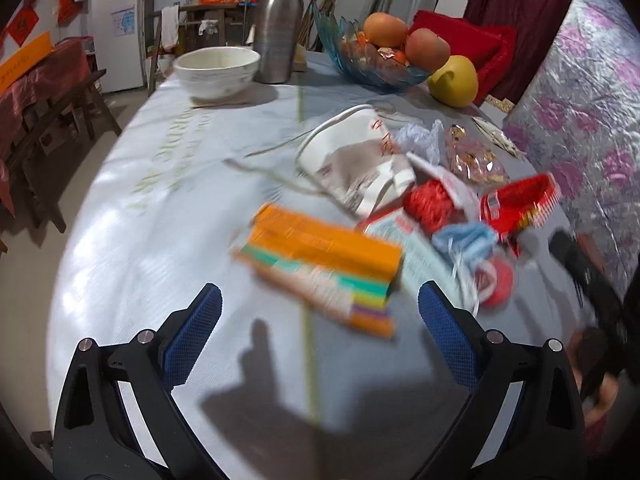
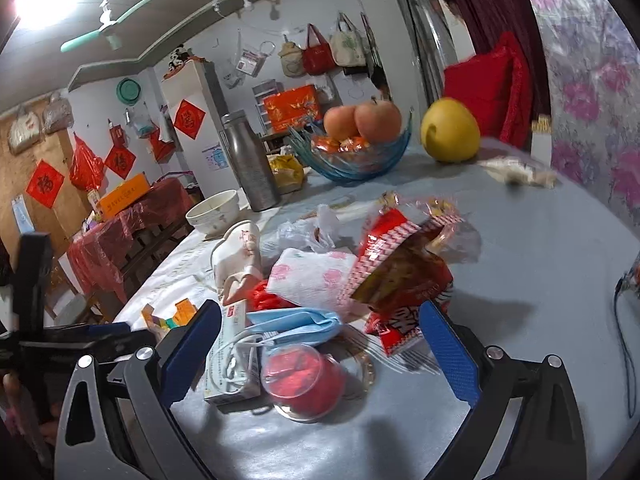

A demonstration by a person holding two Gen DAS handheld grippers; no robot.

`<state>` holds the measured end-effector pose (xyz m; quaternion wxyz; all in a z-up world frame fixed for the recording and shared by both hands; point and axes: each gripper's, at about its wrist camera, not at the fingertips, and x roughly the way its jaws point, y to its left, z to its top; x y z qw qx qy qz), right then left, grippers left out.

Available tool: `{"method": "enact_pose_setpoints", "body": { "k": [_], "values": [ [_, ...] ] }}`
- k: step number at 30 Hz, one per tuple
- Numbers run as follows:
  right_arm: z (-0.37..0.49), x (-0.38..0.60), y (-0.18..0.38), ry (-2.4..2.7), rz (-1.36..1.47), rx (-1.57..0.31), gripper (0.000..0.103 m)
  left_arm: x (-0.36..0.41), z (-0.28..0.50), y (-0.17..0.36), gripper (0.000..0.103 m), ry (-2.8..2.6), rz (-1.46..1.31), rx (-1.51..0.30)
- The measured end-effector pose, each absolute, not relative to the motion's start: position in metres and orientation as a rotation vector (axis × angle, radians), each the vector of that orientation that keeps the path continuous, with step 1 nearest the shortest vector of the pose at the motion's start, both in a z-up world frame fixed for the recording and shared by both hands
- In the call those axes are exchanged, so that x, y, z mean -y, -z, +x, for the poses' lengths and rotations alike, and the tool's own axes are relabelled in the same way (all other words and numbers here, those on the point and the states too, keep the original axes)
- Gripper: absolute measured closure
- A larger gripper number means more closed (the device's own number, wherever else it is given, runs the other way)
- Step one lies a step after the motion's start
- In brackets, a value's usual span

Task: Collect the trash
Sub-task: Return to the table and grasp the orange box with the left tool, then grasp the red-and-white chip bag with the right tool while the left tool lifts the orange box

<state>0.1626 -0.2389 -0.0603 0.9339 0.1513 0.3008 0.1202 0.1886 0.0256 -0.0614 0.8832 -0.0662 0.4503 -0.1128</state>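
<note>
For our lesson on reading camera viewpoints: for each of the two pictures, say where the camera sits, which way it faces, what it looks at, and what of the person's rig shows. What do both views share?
Left wrist: on the left gripper, looking forward across the table at the orange box; its open blue fingers show.
Right wrist: on the right gripper, facing the blue face mask and red-lidded cup; its open fingers show, and the other gripper at left.
Shared: crumpled paper cup, fruit bowl, steel flask.

Both wrist cameras looked forward low over the worktop (image 1: 132, 240), the left from nearer the litter's left edge, the right close in beside it, sharing the fruit bowl (image 1: 376, 68) and steel flask (image 2: 250, 162).
</note>
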Motion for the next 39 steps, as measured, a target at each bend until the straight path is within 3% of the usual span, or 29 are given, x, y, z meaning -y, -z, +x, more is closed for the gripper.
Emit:
{"method": "enact_pose_setpoints", "body": {
  "k": [9, 20, 26, 31, 33, 35, 37, 39],
  "values": [
    [0.168, 0.267, 0.071, -0.307, 0.456, -0.627, 0.006, -0.015, 0.237, 0.088, 0.008, 0.104, -0.165, -1.048],
    [0.163, 0.266, 0.072, -0.342, 0.493, -0.628, 0.006, -0.073, 0.181, 0.069, 0.008, 0.037, -0.041, -0.958],
    [0.162, 0.268, 0.074, -0.333, 0.508, -0.631, 0.006, -0.045, 0.191, 0.069, 0.008, 0.044, 0.094, -0.882],
    [0.163, 0.268, 0.074, -0.340, 0.511, -0.634, 0.006, -0.056, 0.206, 0.081, 0.008, 0.056, 0.008, -0.933],
    [0.164, 0.269, 0.075, -0.342, 0.518, -0.637, 0.006, -0.064, 0.209, 0.084, 0.013, 0.074, -0.054, -0.944],
    [0.164, 0.269, 0.075, -0.339, 0.521, -0.638, 0.006, -0.065, 0.209, 0.088, 0.040, 0.107, -0.086, -0.948],
    [0.165, 0.268, 0.076, -0.332, 0.523, -0.641, 0.006, -0.064, 0.206, 0.089, 0.053, 0.099, -0.080, -0.925],
    [0.165, 0.268, 0.076, -0.324, 0.523, -0.642, 0.006, -0.063, 0.202, 0.089, 0.056, 0.115, -0.091, -0.904]
  ]
}}
